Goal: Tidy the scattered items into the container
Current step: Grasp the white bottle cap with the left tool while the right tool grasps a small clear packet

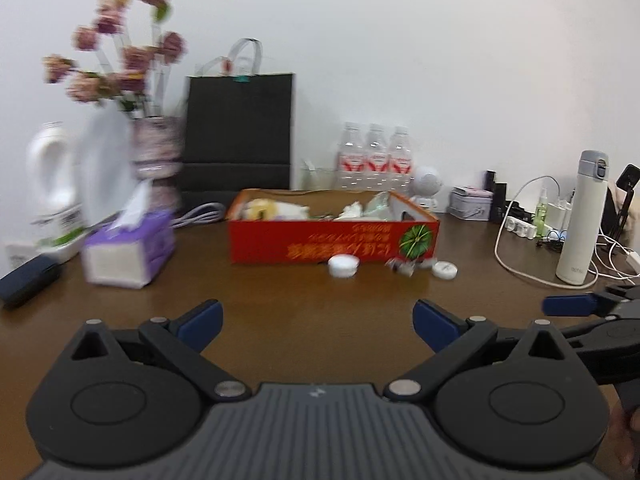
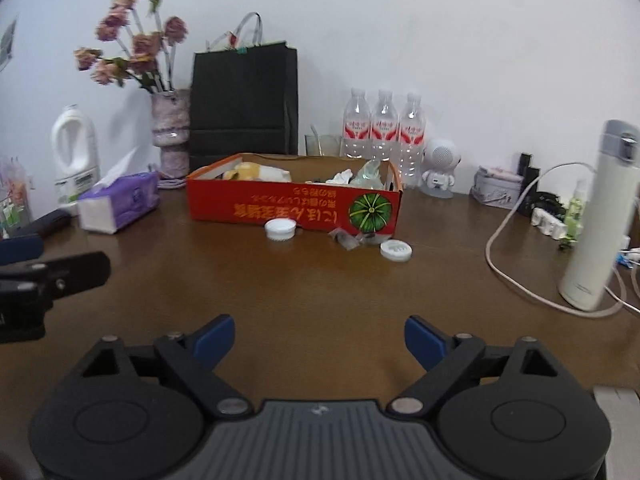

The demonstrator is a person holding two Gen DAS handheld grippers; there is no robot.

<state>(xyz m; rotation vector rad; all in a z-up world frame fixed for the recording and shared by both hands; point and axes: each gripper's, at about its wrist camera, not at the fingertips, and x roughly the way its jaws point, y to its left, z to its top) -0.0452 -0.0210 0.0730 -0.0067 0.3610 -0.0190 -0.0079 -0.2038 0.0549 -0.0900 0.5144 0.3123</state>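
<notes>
A red cardboard box [image 1: 332, 240] [image 2: 294, 206] with a pumpkin picture stands on the brown table and holds several wrappers and scraps. In front of it lie a white bottle cap [image 1: 343, 266] [image 2: 281, 229], a crumpled grey wrapper [image 1: 404, 267] [image 2: 347, 239] and a second white cap [image 1: 444, 270] [image 2: 396, 250]. My left gripper [image 1: 318, 326] is open and empty, well short of them. My right gripper [image 2: 319, 340] is open and empty too, near the table's front. The right gripper's finger shows at the right edge of the left wrist view [image 1: 568, 305].
A purple tissue pack [image 1: 128, 250] [image 2: 118, 204] lies left of the box. A black bag [image 1: 240, 136], a flower vase [image 2: 170, 132], a white jug [image 2: 76, 152] and three water bottles [image 2: 382, 128] line the wall. A white flask [image 1: 582, 216] [image 2: 600, 216] and cables [image 2: 516, 248] stand right.
</notes>
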